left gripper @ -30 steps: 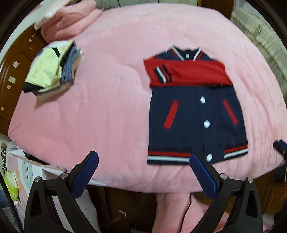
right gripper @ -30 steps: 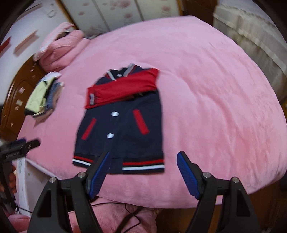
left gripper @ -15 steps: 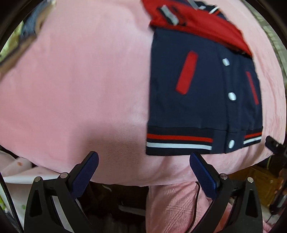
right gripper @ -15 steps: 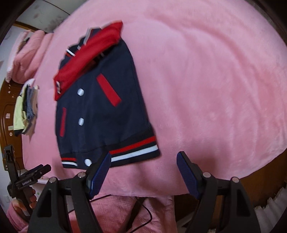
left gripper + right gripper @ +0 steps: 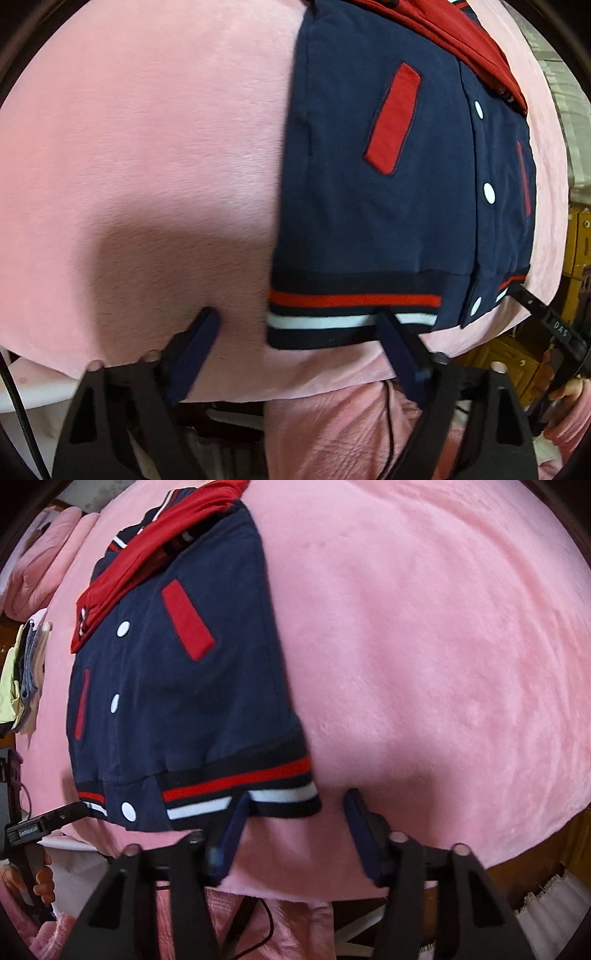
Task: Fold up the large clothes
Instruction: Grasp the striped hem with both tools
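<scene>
A navy varsity jacket point(image 5: 388, 206) with red pockets, white snaps and a striped hem lies flat on the pink bed, its red sleeves point(image 5: 476, 44) folded across the chest. My left gripper point(image 5: 299, 321) is open, straddling the hem's left corner, fingers low on the blanket. In the right wrist view the jacket point(image 5: 177, 701) lies at left, and my right gripper point(image 5: 295, 805) is open around the hem's right corner. Each gripper's tip shows in the other's view, by the opposite hem corner.
The pink plush blanket point(image 5: 443, 664) covers the bed to its near edge. A stack of folded clothes point(image 5: 22, 675) sits at the far left, pink pillows point(image 5: 37, 561) beyond. Wooden furniture point(image 5: 580, 243) stands beside the bed.
Both grippers have moved down and forward to the jacket's hem, each now straddling a bottom corner. The jacket has not moved. Both stay open.
</scene>
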Demonstrator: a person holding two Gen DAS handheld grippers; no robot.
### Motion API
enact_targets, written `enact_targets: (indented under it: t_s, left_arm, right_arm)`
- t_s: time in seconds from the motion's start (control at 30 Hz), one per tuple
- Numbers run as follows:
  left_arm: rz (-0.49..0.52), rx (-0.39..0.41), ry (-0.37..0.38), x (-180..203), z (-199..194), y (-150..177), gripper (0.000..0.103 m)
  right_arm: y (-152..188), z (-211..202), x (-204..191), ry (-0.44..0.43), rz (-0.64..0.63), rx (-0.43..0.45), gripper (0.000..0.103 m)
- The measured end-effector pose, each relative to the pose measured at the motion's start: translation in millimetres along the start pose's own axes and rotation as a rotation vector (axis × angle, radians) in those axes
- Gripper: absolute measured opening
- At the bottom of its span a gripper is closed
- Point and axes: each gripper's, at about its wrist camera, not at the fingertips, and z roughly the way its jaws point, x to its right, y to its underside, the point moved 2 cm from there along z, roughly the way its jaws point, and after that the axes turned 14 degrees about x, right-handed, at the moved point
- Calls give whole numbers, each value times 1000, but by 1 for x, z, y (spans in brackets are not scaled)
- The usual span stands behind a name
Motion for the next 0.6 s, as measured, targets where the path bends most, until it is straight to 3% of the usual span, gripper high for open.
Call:
enact_targets:
  t_s: [0.07,0.13,0.27,0.37,0.6]
  left_arm:
    - [-5,1,26,4,2,-1,60]
    - [-13,-2,37,9,2,-1,51]
    - [-63,-6,39,12,-1,2,19]
    - [-113,24,56,20,-14,7,11]
    - [-147,195,107,44,-64,14,9]
  right_arm:
    - [-2,1,-7,-15,-32,-3,26]
    - [-2,-1,-12,-35,-54,-2,17]
    - [-4,-9,-14,-63,-47,6,12]
    - [-6,-22,-17,-99,-60,32,11]
    - [-15,-62,-19,-239,-24,147,10]
